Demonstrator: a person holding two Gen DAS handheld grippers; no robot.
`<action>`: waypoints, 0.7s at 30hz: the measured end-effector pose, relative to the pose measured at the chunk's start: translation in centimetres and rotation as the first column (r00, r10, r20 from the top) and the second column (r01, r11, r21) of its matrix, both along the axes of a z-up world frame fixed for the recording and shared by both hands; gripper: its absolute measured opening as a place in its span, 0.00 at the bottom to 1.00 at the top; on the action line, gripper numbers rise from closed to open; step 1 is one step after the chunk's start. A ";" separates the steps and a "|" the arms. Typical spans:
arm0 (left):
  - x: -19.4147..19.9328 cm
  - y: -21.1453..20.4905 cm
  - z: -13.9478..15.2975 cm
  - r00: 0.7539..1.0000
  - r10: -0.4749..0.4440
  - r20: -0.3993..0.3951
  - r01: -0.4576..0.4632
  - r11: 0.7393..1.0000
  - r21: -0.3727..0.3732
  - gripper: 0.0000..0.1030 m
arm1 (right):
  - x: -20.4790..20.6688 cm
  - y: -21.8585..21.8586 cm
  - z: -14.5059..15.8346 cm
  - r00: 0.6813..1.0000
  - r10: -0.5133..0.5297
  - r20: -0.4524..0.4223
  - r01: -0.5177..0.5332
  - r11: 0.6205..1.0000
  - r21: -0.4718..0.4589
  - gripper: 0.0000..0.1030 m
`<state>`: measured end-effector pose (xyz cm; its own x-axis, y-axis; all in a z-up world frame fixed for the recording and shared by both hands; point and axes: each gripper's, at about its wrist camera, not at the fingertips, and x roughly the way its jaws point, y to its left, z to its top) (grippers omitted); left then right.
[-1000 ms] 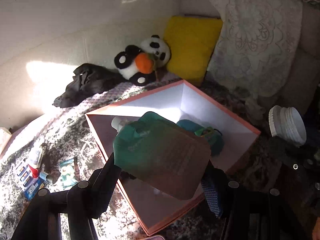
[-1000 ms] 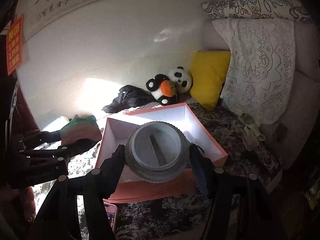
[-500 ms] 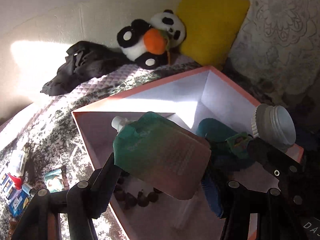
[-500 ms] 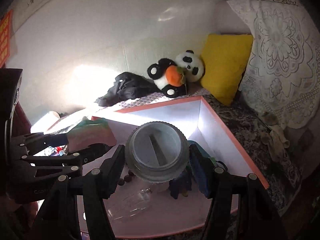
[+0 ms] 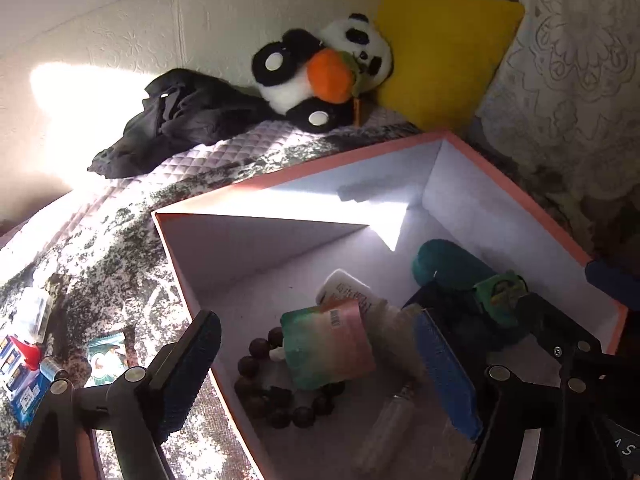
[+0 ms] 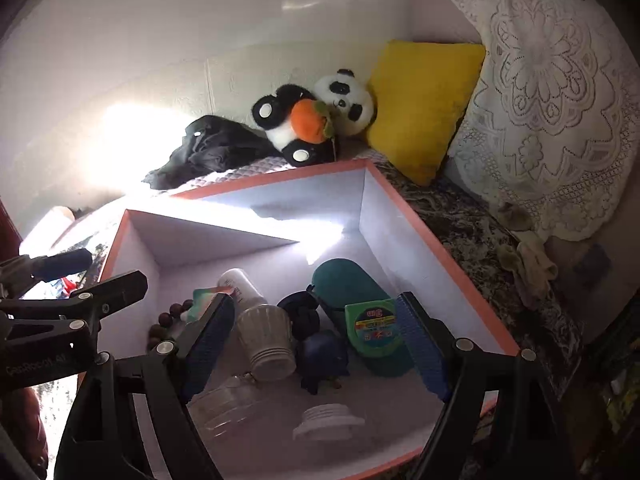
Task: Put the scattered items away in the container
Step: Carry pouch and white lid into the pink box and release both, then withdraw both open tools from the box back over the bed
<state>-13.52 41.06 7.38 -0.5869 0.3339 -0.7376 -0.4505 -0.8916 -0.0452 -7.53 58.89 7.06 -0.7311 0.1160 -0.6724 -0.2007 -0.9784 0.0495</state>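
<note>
Right wrist view: pink box (image 6: 436, 256) fills lower centre, already holding the white jar (image 6: 266, 340), green pouch (image 5: 328, 344), teal case (image 6: 356, 292) and beads (image 5: 256, 360); both the right gripper (image 6: 316, 344) and left gripper (image 5: 320, 364) hang above it spread wide and empty, probably so things land inside. Box sits on a mottled bedspread (image 5: 100, 264); small packets (image 5: 24, 344) lie loose at far left, panda plush (image 6: 316, 116) and yellow cushion (image 6: 420, 104) against the wall.

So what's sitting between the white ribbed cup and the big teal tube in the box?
In the right wrist view, a dark blue toy-like thing lies between the white ribbed cup and the teal tube, inside the pink box.
</note>
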 end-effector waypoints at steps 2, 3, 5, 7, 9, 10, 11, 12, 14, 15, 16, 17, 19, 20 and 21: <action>0.5 -0.2 0.6 1.000 0.003 -0.008 -0.003 1.000 0.000 0.81 | 0.6 0.0 0.5 1.000 -0.007 -0.007 0.007 1.000 0.000 0.82; 0.8 -0.3 0.9 1.000 0.004 -0.012 -0.004 1.000 0.000 0.81 | 0.9 -0.1 0.8 1.000 -0.009 -0.011 0.009 1.000 0.000 0.82; 1.5 -0.8 1.6 1.000 0.008 -0.024 -0.008 1.000 0.004 0.81 | 1.5 -0.2 1.4 1.000 -0.011 -0.019 0.010 1.000 -0.003 0.82; 2.3 -1.3 2.5 0.999 0.015 -0.037 -0.015 1.000 0.010 0.81 | 2.3 -0.5 2.2 1.000 -0.012 -0.029 0.012 1.000 -0.002 0.82; 3.3 -2.2 3.6 0.998 0.025 -0.053 -0.024 1.000 0.018 0.81 | 3.2 -1.0 3.1 0.999 -0.009 -0.040 0.009 1.000 0.001 0.82; 3.9 -2.7 4.1 0.998 0.030 -0.061 -0.028 0.999 0.021 0.81 | 3.7 -1.4 3.7 0.999 -0.005 -0.049 0.005 1.000 0.004 0.82; 4.4 -3.1 4.6 0.997 0.035 -0.069 -0.033 0.999 0.025 0.81 | 4.2 -1.8 4.4 0.998 -0.001 -0.059 0.001 1.000 0.008 0.83; 5.0 -3.7 5.2 0.996 0.039 -0.077 -0.037 0.999 0.029 0.81 | 4.7 -2.2 5.0 0.998 0.003 -0.070 -0.002 1.000 0.012 0.83; 6.3 -5.4 6.3 0.994 0.054 -0.096 -0.051 0.998 0.038 0.81 | 5.9 -3.4 6.5 0.995 0.018 -0.094 -0.016 1.000 0.023 0.83; 7.0 -6.2 6.9 0.992 0.063 -0.106 -0.059 0.997 0.042 0.81 | 6.5 -4.2 7.2 0.994 0.030 -0.107 -0.027 0.999 0.030 0.84; 7.7 -7.2 7.4 0.991 0.073 -0.116 -0.068 0.997 0.047 0.82 | 7.1 -4.9 8.0 0.992 0.041 -0.120 -0.037 0.999 0.036 0.84; 8.4 -8.5 7.9 0.988 0.085 -0.127 -0.079 0.996 0.051 0.84 | 7.7 -5.8 8.7 0.990 0.054 -0.134 -0.048 0.998 0.043 0.85; 9.8 -11.0 8.8 0.982 0.116 -0.148 -0.109 0.992 0.058 0.85 | 9.0 -7.8 10.0 0.983 0.082 -0.163 -0.074 0.996 0.055 0.86; 10.4 -12.4 9.2 0.979 0.133 -0.156 -0.125 0.990 0.062 0.86 | 9.5 -8.9 10.6 0.979 0.100 -0.177 -0.091 0.994 0.057 0.87; 11.0 -13.9 9.5 0.975 0.151 -0.162 -0.142 0.988 0.067 0.86 | 10.1 -10.0 11.1 0.975 0.117 -0.190 -0.108 0.992 0.060 0.87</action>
<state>-2.51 27.15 16.88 -0.7449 0.2719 -0.6092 -0.3201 -0.9469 -0.0312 2.57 48.85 18.19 -0.8567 0.0553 -0.5129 -0.0807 -0.9964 0.0274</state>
